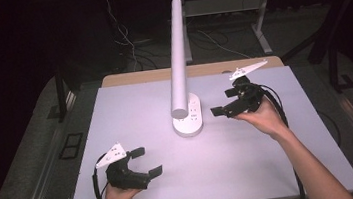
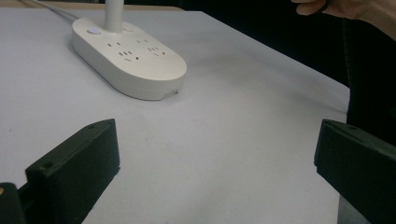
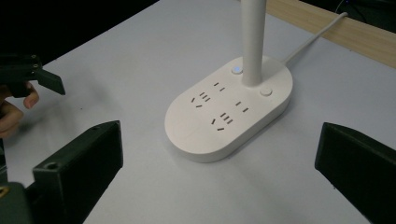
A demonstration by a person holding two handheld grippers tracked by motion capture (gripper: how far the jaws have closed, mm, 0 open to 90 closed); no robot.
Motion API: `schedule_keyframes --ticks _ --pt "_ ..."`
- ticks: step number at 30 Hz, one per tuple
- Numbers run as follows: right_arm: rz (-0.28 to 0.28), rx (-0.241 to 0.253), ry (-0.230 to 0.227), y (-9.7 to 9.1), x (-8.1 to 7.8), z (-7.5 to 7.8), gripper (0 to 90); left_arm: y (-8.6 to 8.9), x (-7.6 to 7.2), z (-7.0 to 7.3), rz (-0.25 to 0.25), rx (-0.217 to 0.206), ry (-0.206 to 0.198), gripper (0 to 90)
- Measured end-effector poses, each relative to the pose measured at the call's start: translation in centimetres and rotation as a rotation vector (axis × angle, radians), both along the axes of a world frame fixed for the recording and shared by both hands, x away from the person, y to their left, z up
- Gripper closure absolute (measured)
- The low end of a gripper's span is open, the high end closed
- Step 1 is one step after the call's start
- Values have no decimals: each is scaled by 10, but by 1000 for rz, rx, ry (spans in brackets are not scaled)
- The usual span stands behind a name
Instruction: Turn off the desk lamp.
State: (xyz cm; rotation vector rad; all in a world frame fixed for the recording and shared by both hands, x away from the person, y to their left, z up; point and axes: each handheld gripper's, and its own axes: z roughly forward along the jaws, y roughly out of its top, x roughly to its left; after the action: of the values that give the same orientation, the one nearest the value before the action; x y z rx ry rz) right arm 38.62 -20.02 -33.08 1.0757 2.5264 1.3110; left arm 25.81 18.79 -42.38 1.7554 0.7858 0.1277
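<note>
Socket base (image 3: 229, 109) (white pole (image 1: 178, 54) upright), right gripper (image 1: 230, 104) near, jaws apart

The high view looks steeply down on the surface (image 1: 253, 171); both tong cameras sit low, apparently close, sharing the socket base (image 1: 187, 120).
</note>
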Motion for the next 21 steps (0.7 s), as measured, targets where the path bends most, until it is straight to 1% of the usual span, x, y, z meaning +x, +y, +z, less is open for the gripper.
schedule_keyframes --ticks 3,4,5,6,8,9,11,16,19,21 --pt "-3 6 9 2 5 -1 10 0 0 0 1 1 -1 0" --pt "-6 17 16 4 9 -3 10 0 0 0 1 0 -1 0" --pt "-6 17 16 4 9 -3 10 0 0 0 1 1 -1 0" --pt "-10 18 16 6 14 -5 10 0 0 0 1 0 -1 0" --pt "-12 15 19 8 16 -6 10 0 0 0 2 -1 0 0" --pt "-16 11 23 10 20 -8 10 0 0 0 1 -2 -1 0" --pt "-21 13 26 12 24 -10 10 0 0 0 1 -2 -1 0" --pt "-34 41 32 16 34 -15 10 1 0 0 1 -2 -3 0" --pt "-36 40 31 17 37 -18 10 1 0 1 0 -2 -4 0" --pt "-50 33 29 19 42 -22 11 1 0 1 -1 -1 -5 0"
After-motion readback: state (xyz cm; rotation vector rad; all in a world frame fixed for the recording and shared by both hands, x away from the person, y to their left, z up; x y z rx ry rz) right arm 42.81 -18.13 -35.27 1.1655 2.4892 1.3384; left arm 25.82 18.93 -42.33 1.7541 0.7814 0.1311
